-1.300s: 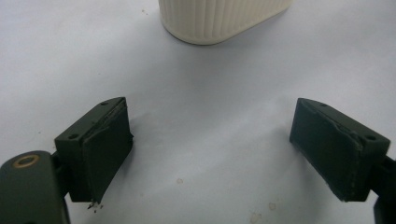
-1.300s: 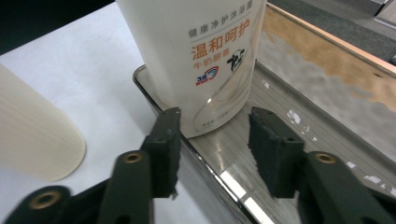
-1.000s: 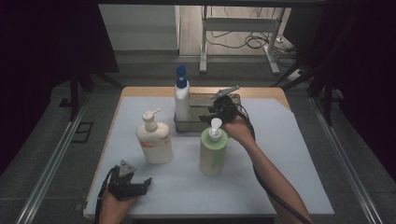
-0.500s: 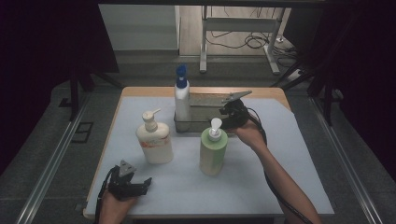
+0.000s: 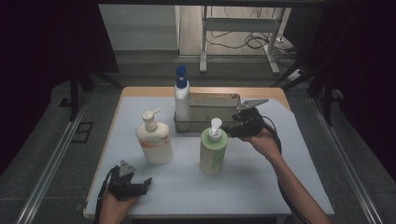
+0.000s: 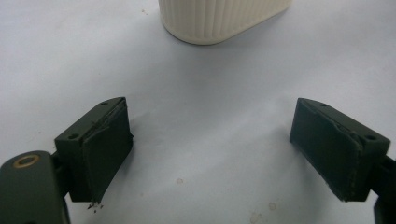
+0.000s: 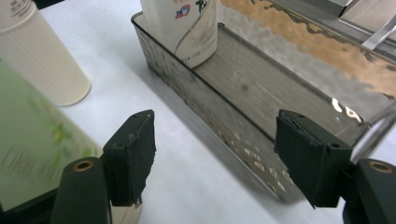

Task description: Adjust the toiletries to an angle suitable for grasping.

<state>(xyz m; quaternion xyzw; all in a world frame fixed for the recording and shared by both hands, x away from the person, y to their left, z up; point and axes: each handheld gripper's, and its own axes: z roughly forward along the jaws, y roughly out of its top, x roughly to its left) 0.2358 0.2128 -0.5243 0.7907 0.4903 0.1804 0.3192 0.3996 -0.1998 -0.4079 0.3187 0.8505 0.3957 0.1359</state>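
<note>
A white bottle with a blue cap point(image 5: 181, 95) stands in the left end of a metal tray point(image 5: 212, 122) at the back of the white mat. In front of the tray stand a cream pump bottle point(image 5: 154, 140) and a green pump bottle point(image 5: 213, 150). My right gripper point(image 5: 232, 129) hovers just right of the green bottle's pump, in front of the tray. Its jaws have just been opening and stand open point(image 7: 215, 154) with nothing between them; the tray wall point(image 7: 219, 119) lies beyond. My left gripper point(image 5: 144, 183) rests open at the front left, facing the cream bottle's base point(image 6: 219, 18).
The mat point(image 5: 261, 186) has free room at its front right. A cable trails from the right gripper along the forearm. Beyond the table's far edge are a metal stand point(image 5: 238, 28) and floor cables.
The right gripper has moved right and toward the person, from over the tray behind the green bottle to beside the pump. The left gripper stayed put.
</note>
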